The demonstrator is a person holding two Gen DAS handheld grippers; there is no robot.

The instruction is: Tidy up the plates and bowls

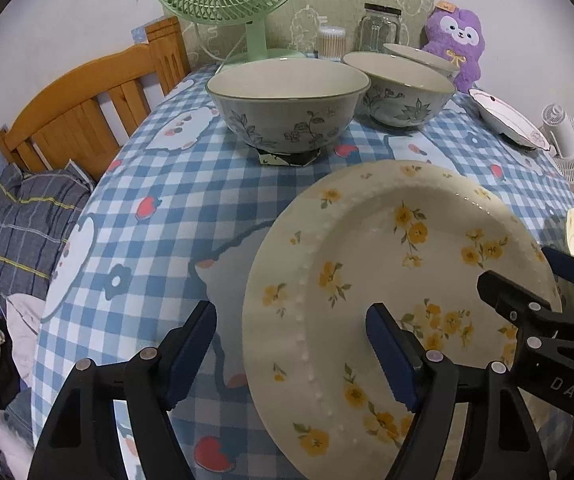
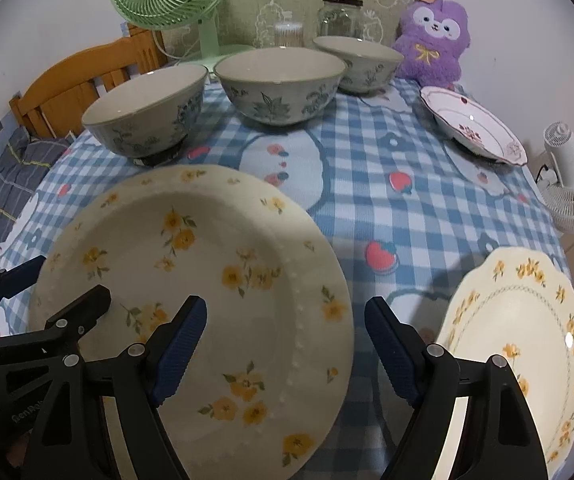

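Round cream plate with yellow flowers and a beaded inner ring: lies flat on the checked cloth, directly ahead of both grippers, its right rim between the right gripper's fingers.

Scalloped cream plate, yellow flowers: flat, right of the right gripper.

White scalloped plate, red motifs: far right, tilted.

Three grey-green bowls with dark leaf pattern, upright, empty, in a row beyond the round plate: left, middle, right.

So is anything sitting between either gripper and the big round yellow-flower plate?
Nothing visible. The left gripper straddles the round yellow-flower plate at its left rim and the right gripper straddles its right rim, both with jaws open.
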